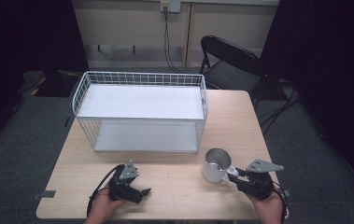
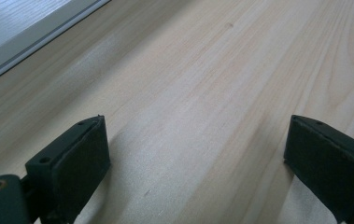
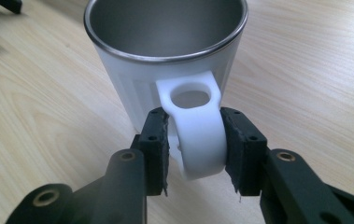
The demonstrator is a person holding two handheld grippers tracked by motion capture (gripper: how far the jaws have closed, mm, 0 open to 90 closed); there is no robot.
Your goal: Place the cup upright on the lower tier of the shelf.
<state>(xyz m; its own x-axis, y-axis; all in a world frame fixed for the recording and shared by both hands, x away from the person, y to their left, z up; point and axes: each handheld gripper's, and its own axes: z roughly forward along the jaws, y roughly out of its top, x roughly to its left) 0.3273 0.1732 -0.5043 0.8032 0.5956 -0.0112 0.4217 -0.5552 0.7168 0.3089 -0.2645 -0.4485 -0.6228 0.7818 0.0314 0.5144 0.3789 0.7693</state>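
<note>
Left hand: mine, cut off by the near edge of the high view; only the knuckles and part of the forearm show.
Left gripper: held low over the near-left part of the table; in the left gripper view my two pads stand wide apart with bare wood between them, holding nothing.
Cable: loops from the left gripper toward my wrist; its end is hidden under the hand.
Wire basket: white, two shelves, standing on the far half of the table, well apart from both grippers; a pale strip of its lower edge is cut off in the top-left corner of the left gripper view.
Mug: white outside, metal inside, upright on the near-right part of the table, near the basket's right front corner; its base is hidden in the right gripper view.
Mug handle: white, pointing toward me; both pads of my right gripper press on its sides.
Right gripper: closed on the mug handle, just right of the mug.
Right hand: partly cut off at the bottom edge.
Folding chair: black, beyond the far-right table corner, partly lost against the dark background.
Wall socket: far wall, cut off at the top; detail too small to make out.
</note>
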